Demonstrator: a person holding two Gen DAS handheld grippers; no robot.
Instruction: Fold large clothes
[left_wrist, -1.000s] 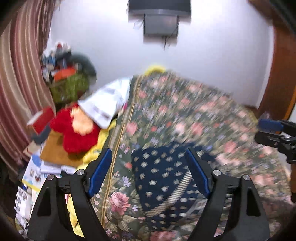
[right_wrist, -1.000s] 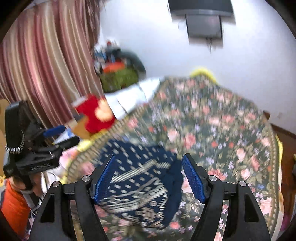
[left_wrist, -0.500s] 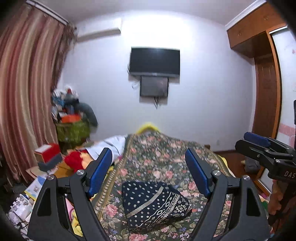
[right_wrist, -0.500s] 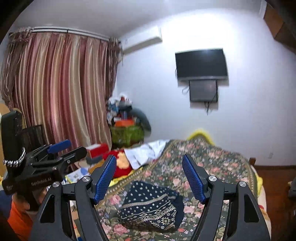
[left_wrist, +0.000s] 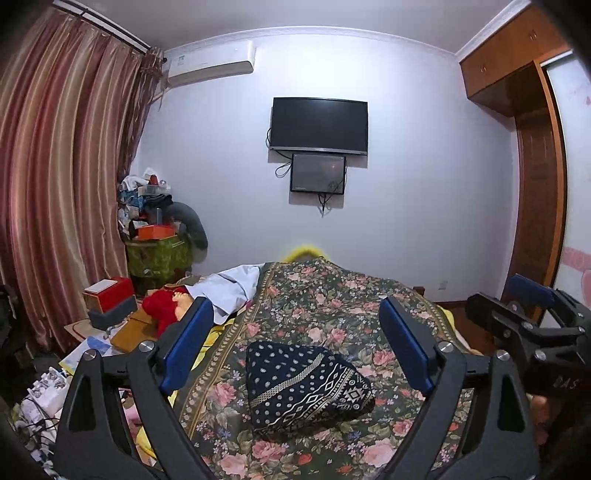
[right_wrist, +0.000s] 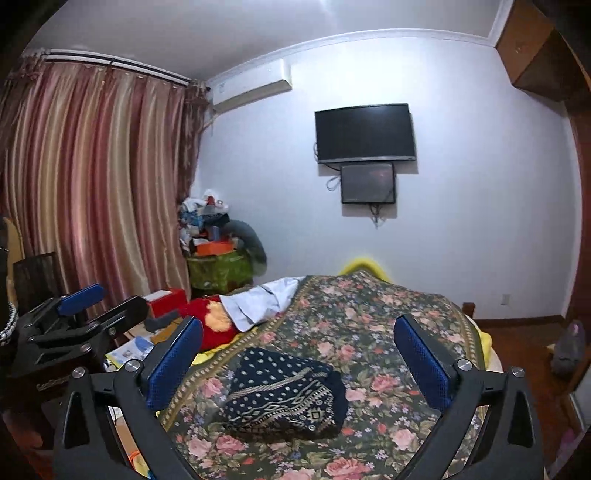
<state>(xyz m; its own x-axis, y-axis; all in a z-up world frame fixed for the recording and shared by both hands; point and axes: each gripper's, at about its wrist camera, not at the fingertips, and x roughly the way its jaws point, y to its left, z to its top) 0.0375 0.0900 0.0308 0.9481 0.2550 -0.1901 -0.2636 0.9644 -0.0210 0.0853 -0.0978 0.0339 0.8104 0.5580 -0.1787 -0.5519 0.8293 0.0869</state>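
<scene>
A navy garment with white dots and patterned bands lies folded into a compact bundle on the floral bedspread. My left gripper hovers above and short of it, its jaws opening, nothing between the blue pads. My right gripper is likewise raised back from the bundle, jaws opening wide and empty. Each gripper shows at the edge of the other's view: the right gripper at the right edge, the left gripper at the left edge.
A white cloth and a red plush toy lie left of the bedspread. Boxes, papers and a piled green cabinet crowd the floor by the striped curtain. A TV hangs on the far wall; a wooden wardrobe stands right.
Both grippers have pulled back and risen from close over the garment, tilting up to show the whole room. Both pairs of jaws stand wider. The folded bundle stays on the bed.
</scene>
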